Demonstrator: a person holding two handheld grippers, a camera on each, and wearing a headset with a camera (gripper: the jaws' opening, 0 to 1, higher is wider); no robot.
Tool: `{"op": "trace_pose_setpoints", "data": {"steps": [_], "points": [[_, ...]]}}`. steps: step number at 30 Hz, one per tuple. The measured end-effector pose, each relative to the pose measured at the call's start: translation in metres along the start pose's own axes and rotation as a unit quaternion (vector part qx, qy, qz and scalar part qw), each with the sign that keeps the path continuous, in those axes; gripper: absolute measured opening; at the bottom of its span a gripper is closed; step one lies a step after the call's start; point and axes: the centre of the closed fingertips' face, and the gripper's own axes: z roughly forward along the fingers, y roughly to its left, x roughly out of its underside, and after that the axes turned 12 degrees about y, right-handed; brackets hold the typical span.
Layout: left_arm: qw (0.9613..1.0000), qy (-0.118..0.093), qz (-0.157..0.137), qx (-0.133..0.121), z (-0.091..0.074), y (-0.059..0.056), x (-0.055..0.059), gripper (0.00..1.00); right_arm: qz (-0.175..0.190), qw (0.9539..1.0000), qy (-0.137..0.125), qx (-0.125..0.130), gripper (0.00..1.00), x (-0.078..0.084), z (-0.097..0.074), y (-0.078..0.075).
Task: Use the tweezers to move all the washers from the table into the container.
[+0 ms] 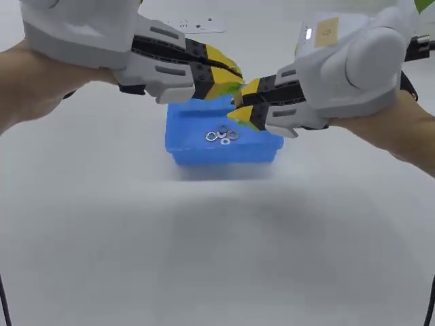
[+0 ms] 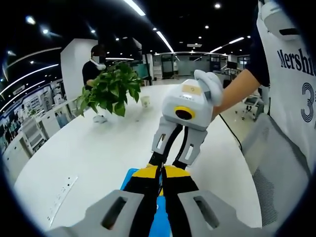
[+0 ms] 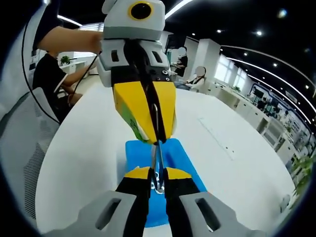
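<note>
A blue container (image 1: 183, 153) sits on the white table (image 1: 217, 244) with several metal washers (image 1: 223, 134) lying in it. Both grippers meet tip to tip just above its far side. My left gripper (image 1: 234, 78) comes in from the left, my right gripper (image 1: 238, 114) from the right. In the right gripper view, thin metal tweezers (image 3: 157, 158) run from the shut jaws of the left gripper (image 3: 157, 140) down into the shut jaws of the right gripper (image 3: 157, 174), over the blue container (image 3: 180, 158). In the left gripper view, the left gripper (image 2: 161, 173) is shut and faces the right gripper (image 2: 170, 158).
A white socket plate (image 1: 197, 26) lies on the table beyond the container. A potted plant (image 2: 111, 89) and a cup (image 2: 144, 101) stand further back, with a person (image 2: 94, 66) behind them. Bare table stretches in front of the container.
</note>
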Motion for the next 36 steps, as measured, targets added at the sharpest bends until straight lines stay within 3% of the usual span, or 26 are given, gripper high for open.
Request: {"op": "trace_pose_setpoints", "data": {"steps": [10,20,26,36], "points": [[0.9991,0.014,-0.033,0.023,0.031,0.009,0.026,0.06,0.017,0.9991,0.033,-0.018,0.11,0.029,0.024,-0.003],[0.998,0.023,-0.049,0.034,0.042,0.007,0.036,0.06,0.027,0.9978,0.045,-0.039,0.11,0.041,0.034,0.003],[0.998,0.024,-0.045,0.037,0.043,0.004,0.032,0.06,0.03,0.9977,0.045,-0.041,0.11,0.043,0.035,0.001],[0.9991,0.02,-0.013,0.036,0.035,-0.006,0.023,0.06,0.013,0.9986,0.035,-0.037,0.12,0.035,0.027,0.002]]}}
